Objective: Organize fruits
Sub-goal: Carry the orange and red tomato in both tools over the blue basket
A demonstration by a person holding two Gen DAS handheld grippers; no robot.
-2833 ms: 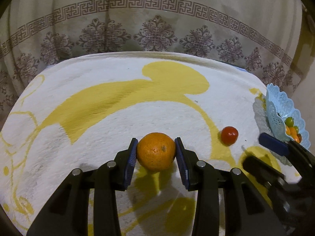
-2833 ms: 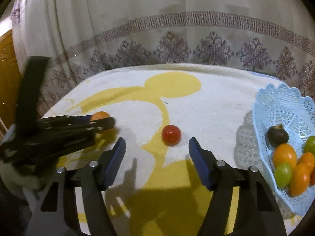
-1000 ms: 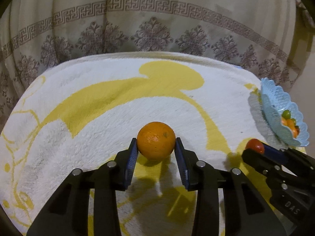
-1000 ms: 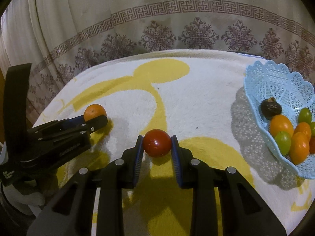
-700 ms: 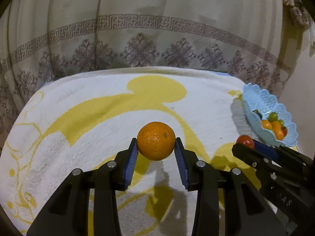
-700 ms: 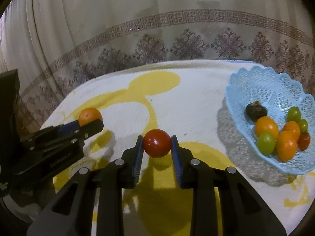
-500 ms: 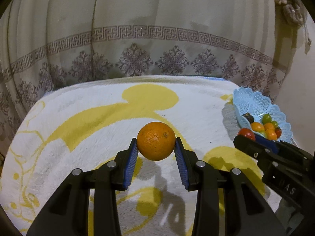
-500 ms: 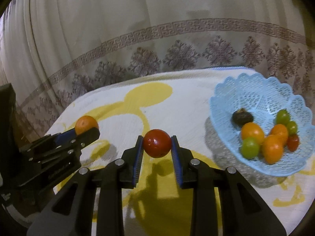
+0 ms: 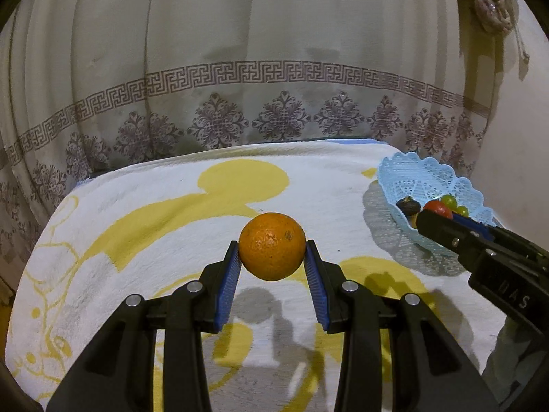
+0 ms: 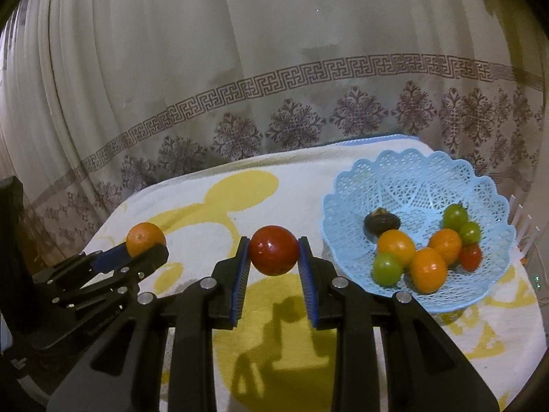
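My left gripper is shut on an orange and holds it up above the white and yellow towel. It also shows in the right wrist view, with the orange at its tip. My right gripper is shut on a red tomato, held in the air just left of the light blue lace basket. In the left wrist view the tomato sits at the basket's near rim. The basket holds several orange, green, red and dark fruits.
A patterned cream curtain hangs close behind the table. The towel covers the whole tabletop, and its far edge runs along the curtain. The basket stands at the table's right end near a wall.
The right gripper closed on the tomato and lifted it. Both grippers have risen and moved right toward the basket with their fruits, so the basket looks nearer and more of the curtain shows.
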